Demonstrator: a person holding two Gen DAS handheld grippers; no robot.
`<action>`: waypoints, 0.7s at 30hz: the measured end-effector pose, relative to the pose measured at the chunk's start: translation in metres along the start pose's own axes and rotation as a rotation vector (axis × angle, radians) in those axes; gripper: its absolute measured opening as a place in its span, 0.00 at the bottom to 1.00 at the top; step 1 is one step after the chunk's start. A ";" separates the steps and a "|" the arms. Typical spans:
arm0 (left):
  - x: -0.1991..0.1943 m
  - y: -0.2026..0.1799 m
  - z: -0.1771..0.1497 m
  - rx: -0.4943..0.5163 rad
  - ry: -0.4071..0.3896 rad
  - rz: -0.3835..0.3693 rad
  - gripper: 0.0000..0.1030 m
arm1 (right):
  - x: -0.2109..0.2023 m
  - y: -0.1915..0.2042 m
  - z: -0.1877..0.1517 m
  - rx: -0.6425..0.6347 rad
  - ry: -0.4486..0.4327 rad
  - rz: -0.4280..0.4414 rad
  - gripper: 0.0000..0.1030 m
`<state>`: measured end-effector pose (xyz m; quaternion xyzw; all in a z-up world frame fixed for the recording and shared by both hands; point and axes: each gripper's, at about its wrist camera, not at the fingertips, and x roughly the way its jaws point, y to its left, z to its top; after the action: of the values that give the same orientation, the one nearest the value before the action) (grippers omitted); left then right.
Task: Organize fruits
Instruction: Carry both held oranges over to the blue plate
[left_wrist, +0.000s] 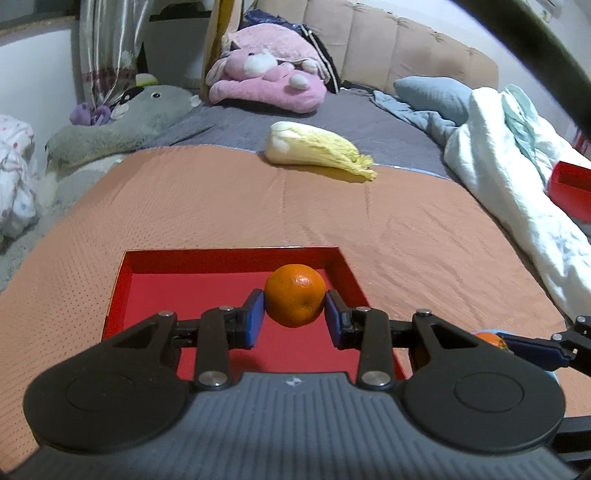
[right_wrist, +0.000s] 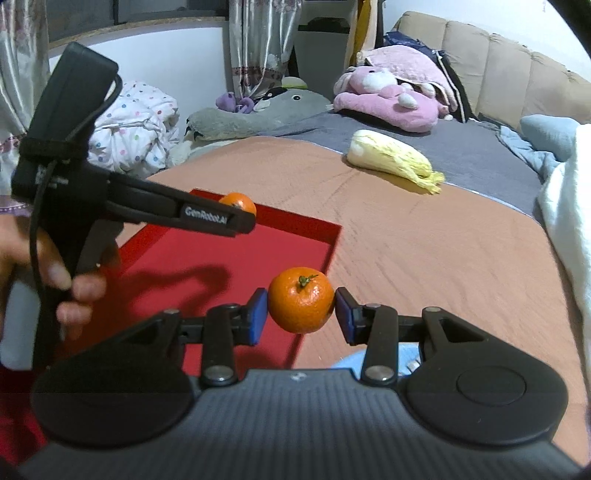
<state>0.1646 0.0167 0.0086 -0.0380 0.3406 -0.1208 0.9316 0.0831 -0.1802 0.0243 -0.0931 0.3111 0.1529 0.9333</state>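
My left gripper (left_wrist: 294, 312) is shut on an orange tangerine (left_wrist: 295, 295) and holds it over the red tray (left_wrist: 147, 280) on the orange bedspread. My right gripper (right_wrist: 301, 314) is shut on a second tangerine (right_wrist: 301, 300) with a green stem, held just beside the tray's right wall (right_wrist: 330, 247). In the right wrist view the left gripper's body (right_wrist: 177, 214) reaches over the tray with its tangerine (right_wrist: 238, 202) partly hidden behind it. The right gripper's fingers (left_wrist: 532, 349) and its tangerine (left_wrist: 489, 338) show at the right edge of the left wrist view.
A napa cabbage (left_wrist: 317, 149) lies farther back on the bed. A second red box (left_wrist: 570, 188) sits at the right beside a white quilt (left_wrist: 509, 177). Plush toys (left_wrist: 266, 77) and a grey cushion lie near the headboard. A light blue object (right_wrist: 351, 360) sits under the right gripper.
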 end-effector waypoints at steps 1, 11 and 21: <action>-0.005 -0.004 -0.001 0.005 -0.005 -0.004 0.40 | -0.005 -0.002 -0.003 0.003 0.000 -0.004 0.41; -0.027 -0.032 -0.007 0.037 -0.030 -0.028 0.40 | -0.032 -0.020 -0.027 0.031 -0.001 -0.035 0.41; -0.025 -0.078 -0.021 0.090 -0.015 -0.107 0.40 | -0.045 -0.043 -0.047 0.073 0.006 -0.068 0.41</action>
<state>0.1173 -0.0521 0.0199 -0.0151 0.3255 -0.1852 0.9271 0.0375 -0.2432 0.0181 -0.0699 0.3159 0.1096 0.9398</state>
